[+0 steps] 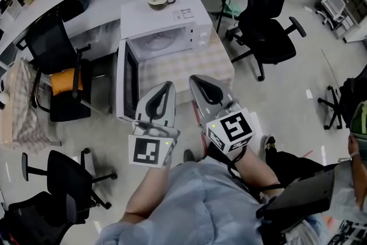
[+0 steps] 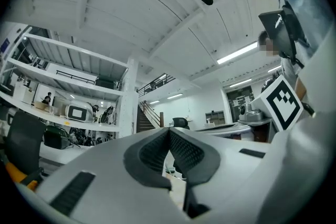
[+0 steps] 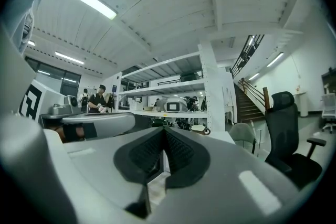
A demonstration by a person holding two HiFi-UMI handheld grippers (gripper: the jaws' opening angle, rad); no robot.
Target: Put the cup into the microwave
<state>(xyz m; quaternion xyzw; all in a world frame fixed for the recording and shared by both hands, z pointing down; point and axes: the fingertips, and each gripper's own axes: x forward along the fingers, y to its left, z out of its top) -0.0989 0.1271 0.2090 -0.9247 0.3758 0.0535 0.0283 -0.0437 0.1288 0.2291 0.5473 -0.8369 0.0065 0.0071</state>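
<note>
The cup (image 1: 160, 2) is not in the microwave (image 1: 172, 20) yet. It sits on top of that white box, near the back. The cup is small and round, pale with a dark rim and a little handle on one side. It may be pottery, but it is too small here to be sure.

The microwave door (image 1: 128, 84) hangs wide open to the left. Nothing is inside but a round plate on the bottom. The microwave stands on a small table (image 1: 221, 66) with a checked cloth.

The left tool (image 1: 164, 90) and the right tool (image 1: 200, 84) are side by side, well short of the cup. They point at the microwave. Both are pinched all the way together and hold nothing. Their pads are dark, bumpy rubber set in smooth grey shells.

So this is the reaching step. Next, I think one tool must open, go up to the cup, and close on its rim or handle.
</note>
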